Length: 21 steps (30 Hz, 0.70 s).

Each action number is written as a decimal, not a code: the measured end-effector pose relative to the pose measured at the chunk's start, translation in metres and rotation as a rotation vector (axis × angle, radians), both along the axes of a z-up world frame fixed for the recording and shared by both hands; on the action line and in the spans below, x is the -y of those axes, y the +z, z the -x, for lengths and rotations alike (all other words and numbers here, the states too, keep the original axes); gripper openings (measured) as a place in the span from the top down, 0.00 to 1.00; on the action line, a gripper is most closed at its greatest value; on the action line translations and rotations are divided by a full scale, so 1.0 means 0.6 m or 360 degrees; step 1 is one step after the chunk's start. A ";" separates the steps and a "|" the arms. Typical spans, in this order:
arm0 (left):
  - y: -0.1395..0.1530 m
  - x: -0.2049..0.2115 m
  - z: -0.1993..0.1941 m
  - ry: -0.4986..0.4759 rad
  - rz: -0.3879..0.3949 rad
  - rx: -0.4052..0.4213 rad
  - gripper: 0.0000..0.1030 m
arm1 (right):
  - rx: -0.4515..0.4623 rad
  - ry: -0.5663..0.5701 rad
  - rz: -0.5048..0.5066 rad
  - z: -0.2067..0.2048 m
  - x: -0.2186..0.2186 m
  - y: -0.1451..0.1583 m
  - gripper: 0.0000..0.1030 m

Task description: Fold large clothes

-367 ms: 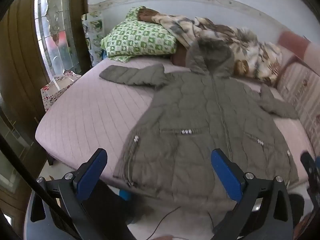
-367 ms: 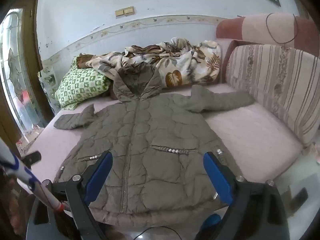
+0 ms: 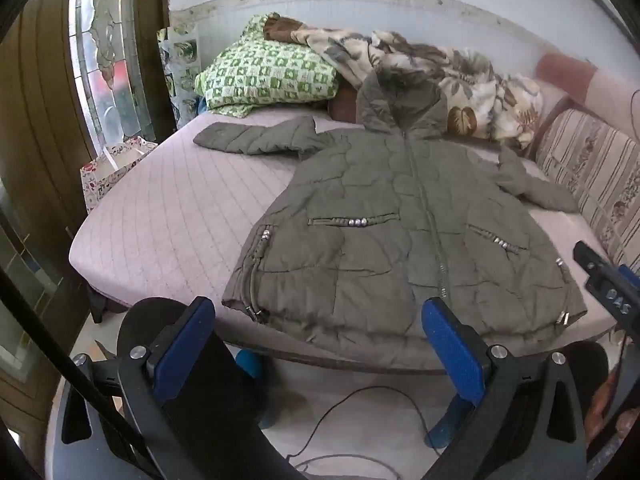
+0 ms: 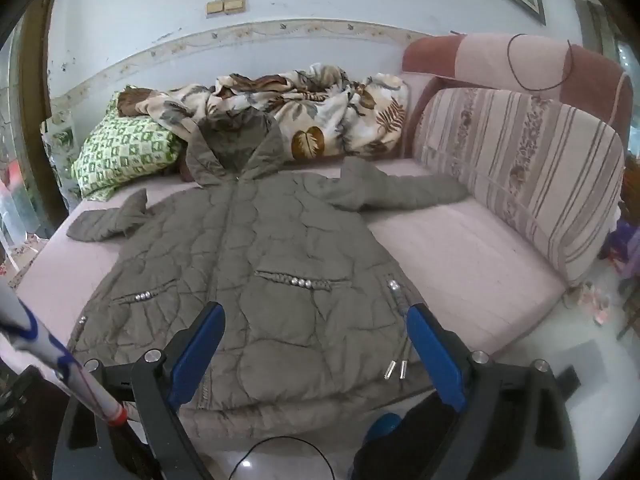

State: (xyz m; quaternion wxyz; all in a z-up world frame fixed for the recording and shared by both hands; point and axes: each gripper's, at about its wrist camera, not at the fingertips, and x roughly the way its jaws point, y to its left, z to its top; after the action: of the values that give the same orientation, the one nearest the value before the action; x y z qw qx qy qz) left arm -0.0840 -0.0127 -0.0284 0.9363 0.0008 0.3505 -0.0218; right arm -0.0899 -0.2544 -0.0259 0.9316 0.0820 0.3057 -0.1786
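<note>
An olive-green quilted hooded coat (image 4: 260, 272) is lying spread flat, front up and zipped, on a pale pink quilted daybed mattress (image 3: 168, 216), its hood toward the wall and both sleeves stretching out sideways. The left gripper (image 3: 320, 344) is hovering over the coat's hem with its blue-padded jaws standing wide apart and gripping nothing; the right gripper (image 4: 316, 348) is likewise gaping empty above the hem near the silver zipper pulls. The right gripper's black body is edging into the left wrist view, bearing white letters that are reading roughly "DAS", too blurred to confirm. Behind the coat, a green-and-white checked pillow (image 3: 264, 76) and a crumpled leaf-print blanket (image 4: 320, 120) are resting against the white wall. A striped pink backrest cushion (image 4: 520, 172) is flanking the mattress.
</note>
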 end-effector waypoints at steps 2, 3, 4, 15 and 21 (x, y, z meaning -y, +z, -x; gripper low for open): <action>0.004 -0.001 0.021 -0.0010 0.0027 0.0035 0.00 | -0.0019 -0.0007 0.0013 0.001 -0.002 0.000 0.08; 0.013 -0.004 0.020 -0.0014 0.0038 0.0033 0.00 | -0.0022 -0.0012 0.0022 0.003 -0.002 0.000 0.08; 0.020 -0.004 0.021 -0.0025 0.0044 0.0035 0.00 | -0.0028 -0.0016 0.0037 0.001 -0.008 0.001 0.08; 0.046 0.029 0.043 -0.0294 0.0094 0.0054 0.00 | -0.0029 -0.0026 0.0086 0.010 -0.014 0.010 0.08; 0.058 0.024 0.043 -0.0276 0.0151 0.0087 0.00 | -0.0038 -0.0053 0.0086 0.010 -0.012 0.016 0.08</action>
State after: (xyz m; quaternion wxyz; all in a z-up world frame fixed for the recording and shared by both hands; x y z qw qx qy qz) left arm -0.1096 -0.0268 0.0065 0.9392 -0.0125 0.3219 -0.1192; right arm -0.0961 -0.2470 -0.0164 0.9266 0.0598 0.3105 -0.2033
